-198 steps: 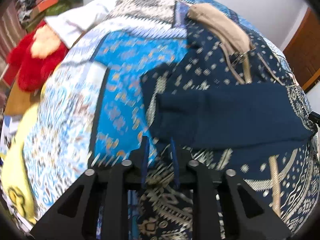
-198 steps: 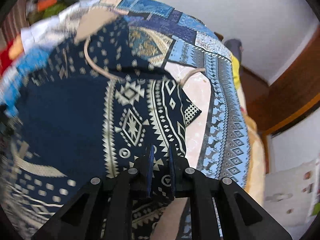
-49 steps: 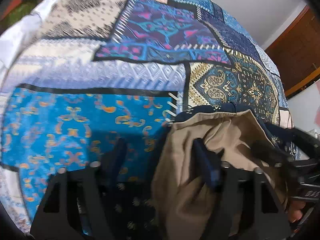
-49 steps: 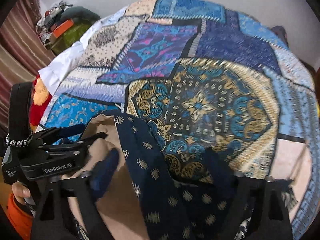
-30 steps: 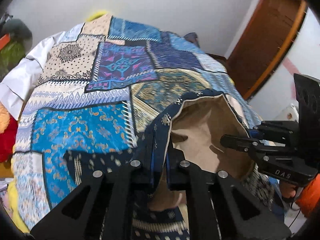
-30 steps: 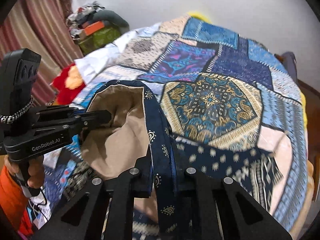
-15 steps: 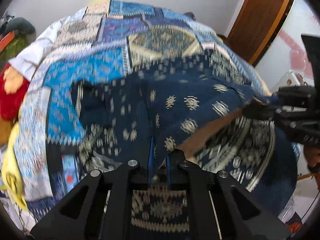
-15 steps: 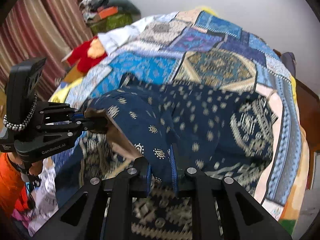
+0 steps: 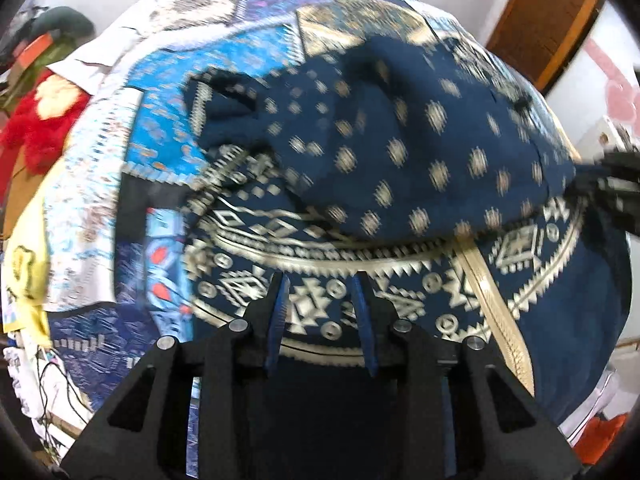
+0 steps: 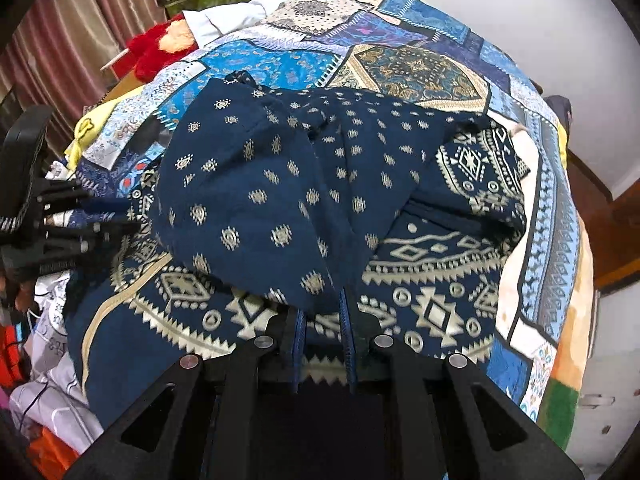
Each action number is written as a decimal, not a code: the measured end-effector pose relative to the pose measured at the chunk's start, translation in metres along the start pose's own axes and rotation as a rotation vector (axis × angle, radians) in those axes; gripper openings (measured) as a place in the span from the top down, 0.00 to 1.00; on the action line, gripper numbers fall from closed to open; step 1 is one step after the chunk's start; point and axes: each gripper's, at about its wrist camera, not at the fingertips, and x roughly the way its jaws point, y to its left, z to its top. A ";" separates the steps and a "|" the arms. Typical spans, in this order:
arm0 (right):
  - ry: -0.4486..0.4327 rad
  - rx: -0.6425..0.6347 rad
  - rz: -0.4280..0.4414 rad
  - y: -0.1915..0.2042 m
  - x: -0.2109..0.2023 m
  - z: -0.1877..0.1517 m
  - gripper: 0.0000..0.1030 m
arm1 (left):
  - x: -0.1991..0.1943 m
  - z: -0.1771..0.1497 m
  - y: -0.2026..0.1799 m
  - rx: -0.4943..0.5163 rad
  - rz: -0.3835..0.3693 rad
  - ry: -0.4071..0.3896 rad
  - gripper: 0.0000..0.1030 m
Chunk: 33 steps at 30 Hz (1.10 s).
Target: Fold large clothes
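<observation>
A large navy garment with gold dots and a geometric gold border lies folded over itself on the patchwork bedspread; it also shows in the right wrist view. My left gripper is open and empty, just above the patterned border. My right gripper is open a little, its jaws at the edge of the folded-over flap, gripping nothing that I can see. The left gripper also shows at the left of the right wrist view. The right gripper appears blurred at the right edge of the left wrist view.
The patchwork bedspread covers the bed. A red plush toy and a white pillow lie at the far left. A curtain hangs at the left. A wooden door stands at the right. Clutter lies beside the bed.
Both grippers have let go of the garment's upper half and opened. The flap, held up and pulled toward me before, now rests on the lower half.
</observation>
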 end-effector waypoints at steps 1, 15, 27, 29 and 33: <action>0.000 0.005 0.010 -0.002 -0.002 -0.002 0.88 | -0.005 0.005 0.003 -0.007 0.006 -0.012 0.68; -0.111 0.045 0.017 -0.034 -0.057 0.031 0.88 | -0.042 0.128 -0.006 0.025 0.062 -0.262 0.29; 0.049 -0.003 -0.042 -0.009 0.044 0.067 0.88 | 0.075 0.085 -0.048 0.140 0.016 0.033 0.28; 0.086 -0.027 -0.159 -0.011 0.066 0.059 0.88 | 0.078 0.071 -0.050 0.158 0.051 0.004 0.21; 0.091 -0.013 -0.150 -0.021 0.069 0.053 0.88 | 0.076 0.061 -0.042 0.102 0.036 -0.025 0.20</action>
